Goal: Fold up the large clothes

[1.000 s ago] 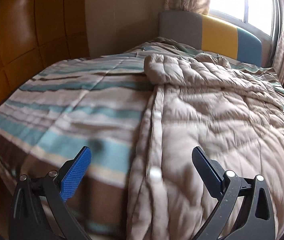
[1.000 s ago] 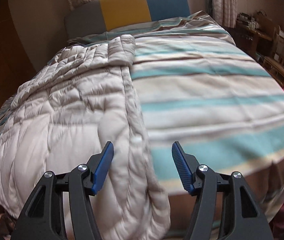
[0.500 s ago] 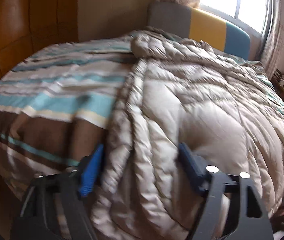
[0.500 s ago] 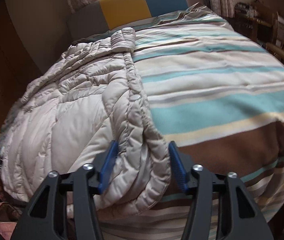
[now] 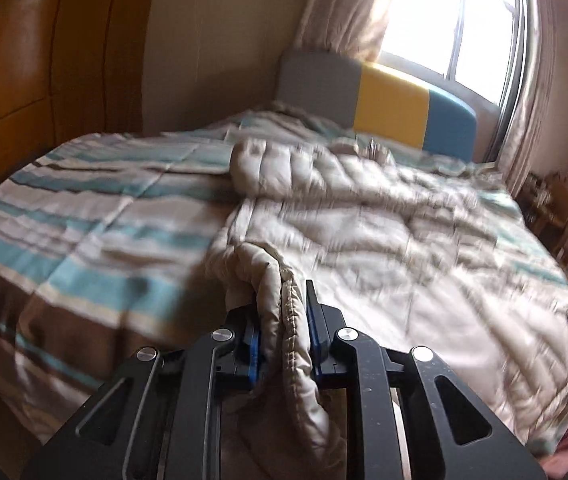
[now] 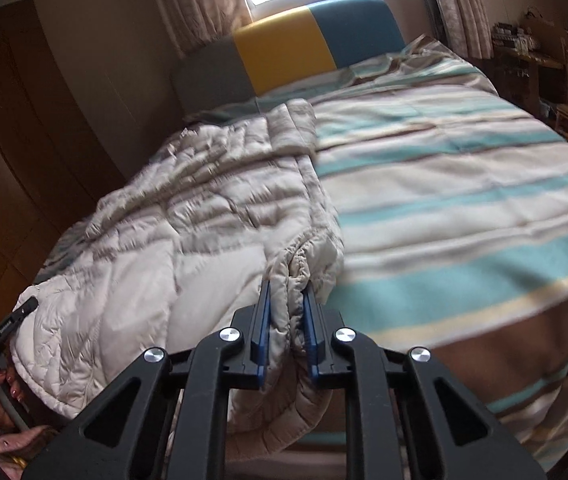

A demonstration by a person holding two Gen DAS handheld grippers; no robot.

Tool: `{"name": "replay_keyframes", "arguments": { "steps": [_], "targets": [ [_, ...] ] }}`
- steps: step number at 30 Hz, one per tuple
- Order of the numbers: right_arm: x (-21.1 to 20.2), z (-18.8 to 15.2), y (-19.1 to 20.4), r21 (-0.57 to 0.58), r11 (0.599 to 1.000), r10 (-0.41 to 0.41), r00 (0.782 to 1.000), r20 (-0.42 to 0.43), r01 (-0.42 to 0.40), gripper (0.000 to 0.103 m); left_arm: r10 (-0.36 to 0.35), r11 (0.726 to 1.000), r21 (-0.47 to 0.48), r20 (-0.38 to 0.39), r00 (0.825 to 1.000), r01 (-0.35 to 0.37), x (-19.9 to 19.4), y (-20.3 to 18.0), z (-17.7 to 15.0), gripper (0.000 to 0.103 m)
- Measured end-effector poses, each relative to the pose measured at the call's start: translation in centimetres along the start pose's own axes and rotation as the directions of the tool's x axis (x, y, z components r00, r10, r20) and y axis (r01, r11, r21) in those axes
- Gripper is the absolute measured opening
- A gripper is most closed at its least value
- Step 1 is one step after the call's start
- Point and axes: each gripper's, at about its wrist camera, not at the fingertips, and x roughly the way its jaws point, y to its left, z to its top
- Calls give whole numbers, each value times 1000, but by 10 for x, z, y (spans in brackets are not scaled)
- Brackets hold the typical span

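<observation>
A large beige quilted down coat [image 5: 384, 224] lies spread lengthways on the bed; it also shows in the right wrist view [image 6: 187, 220]. My left gripper [image 5: 281, 300] is shut on the coat's hem at its left corner, near the foot of the bed. My right gripper [image 6: 287, 300] is shut on the hem at the coat's right corner, where the fabric bunches between the blue pads. The coat's collar end [image 5: 259, 168] lies far up towards the headboard. The other gripper shows at the left edge of the right wrist view [image 6: 7, 328].
The bed carries a striped teal, beige and brown cover [image 5: 83, 216], also in the right wrist view [image 6: 464, 200]. A grey, yellow and blue headboard [image 5: 388, 108] stands under the window. A brown padded wall [image 5: 23, 80] is on the left; wooden furniture [image 6: 564, 92] on the right.
Both grippers moved down to the coat's hem at the foot of the bed and closed on it. They were open a second ago.
</observation>
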Motion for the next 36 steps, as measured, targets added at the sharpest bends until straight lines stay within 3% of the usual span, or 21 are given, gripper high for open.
{"name": "replay_keyframes", "arguments": {
  "steps": [7, 12, 21, 27, 36],
  "targets": [
    [5, 44, 12, 6, 1000, 27, 997, 76, -28, 14, -31, 998, -55, 58, 998, 34, 14, -7, 51, 18],
    [22, 79, 14, 24, 999, 40, 994, 98, -42, 13, -40, 996, -82, 57, 998, 45, 34, -9, 82, 18],
    [85, 133, 9, 108, 993, 43, 996, 75, -51, 14, -41, 984, -173, -13, 999, 38, 103, -4, 127, 18],
    [132, 162, 3, 136, 990, 35, 999, 36, -39, 14, -32, 985, -169, -59, 998, 22, 148, -6, 145, 18],
    [200, 179, -12, 201, 980, 4, 1000, -24, 1, 17, 4, 978, -207, -141, 990, -33, 216, 0, 160, 18]
  ]
}}
